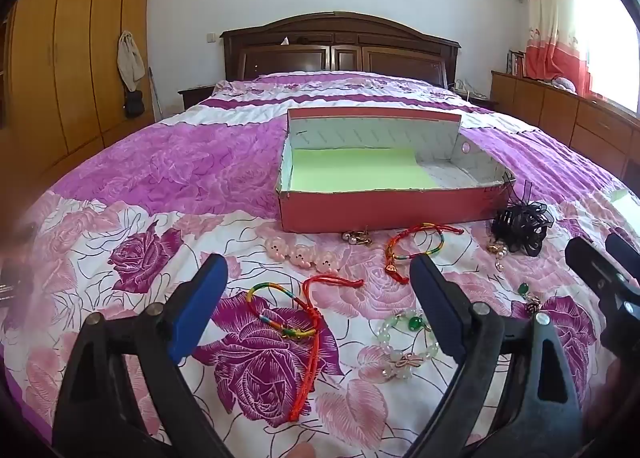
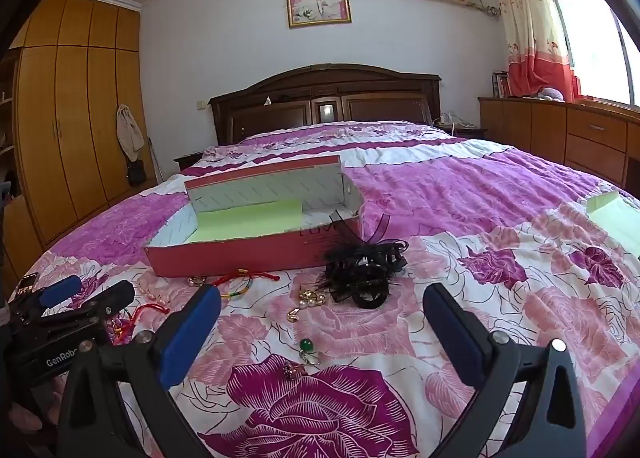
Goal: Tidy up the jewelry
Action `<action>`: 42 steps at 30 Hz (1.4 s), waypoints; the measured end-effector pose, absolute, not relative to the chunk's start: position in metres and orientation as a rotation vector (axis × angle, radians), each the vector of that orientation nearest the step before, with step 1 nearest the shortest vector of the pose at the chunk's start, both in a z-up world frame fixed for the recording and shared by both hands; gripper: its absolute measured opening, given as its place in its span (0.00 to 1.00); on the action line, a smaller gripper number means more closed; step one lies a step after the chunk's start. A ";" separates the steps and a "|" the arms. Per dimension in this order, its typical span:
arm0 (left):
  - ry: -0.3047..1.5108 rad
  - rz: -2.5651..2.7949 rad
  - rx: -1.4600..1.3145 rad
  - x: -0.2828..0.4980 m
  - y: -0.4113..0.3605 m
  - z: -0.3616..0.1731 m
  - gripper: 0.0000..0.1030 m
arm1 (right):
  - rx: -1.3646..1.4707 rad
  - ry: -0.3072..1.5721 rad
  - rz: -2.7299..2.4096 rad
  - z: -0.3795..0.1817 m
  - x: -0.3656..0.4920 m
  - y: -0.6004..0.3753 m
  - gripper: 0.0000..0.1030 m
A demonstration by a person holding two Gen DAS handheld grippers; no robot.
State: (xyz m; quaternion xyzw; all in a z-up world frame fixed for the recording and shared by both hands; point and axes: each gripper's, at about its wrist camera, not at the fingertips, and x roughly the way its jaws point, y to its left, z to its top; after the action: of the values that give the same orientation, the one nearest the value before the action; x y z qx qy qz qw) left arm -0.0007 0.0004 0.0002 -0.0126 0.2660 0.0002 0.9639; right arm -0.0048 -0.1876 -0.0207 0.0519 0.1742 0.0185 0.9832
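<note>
A red open box [image 1: 384, 207] with a green liner stands on the bed; it also shows in the right wrist view [image 2: 256, 254]. Jewelry lies in front of it: a rainbow cord bracelet [image 1: 280, 314], a second cord bracelet [image 1: 416, 248], pink beads [image 1: 304, 254], a green bead bracelet [image 1: 404, 342], pearl earrings [image 1: 358, 238], a black hair clip [image 2: 362, 274], a green ring [image 2: 308, 350]. My left gripper [image 1: 320, 302] is open and empty above the rainbow bracelet. My right gripper [image 2: 322, 322] is open and empty above the green ring.
The floral bedspread [image 1: 160, 177] covers the whole bed. A wooden wardrobe [image 1: 60, 69] stands left, low cabinets [image 2: 580, 137] right, the headboard [image 1: 340, 45] behind. A green sheet [image 2: 616, 213] lies at the bed's right edge.
</note>
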 end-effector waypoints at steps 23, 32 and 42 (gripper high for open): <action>0.533 0.001 -0.012 -0.004 -0.003 0.006 0.83 | 0.098 0.361 0.035 -0.021 -0.005 -0.187 1.00; 0.534 0.003 -0.012 -0.001 -0.001 0.004 0.83 | 0.098 0.361 0.035 -0.021 -0.005 -0.187 1.00; 0.532 0.003 -0.011 -0.002 -0.002 0.003 0.83 | 0.098 0.359 0.035 -0.021 -0.006 -0.187 1.00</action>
State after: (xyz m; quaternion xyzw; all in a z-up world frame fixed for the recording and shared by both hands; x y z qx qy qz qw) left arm -0.0016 -0.0016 0.0031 -0.0052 0.2628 0.0013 0.9648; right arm -0.0056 -0.1868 -0.0207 0.0487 0.1786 0.0174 0.9826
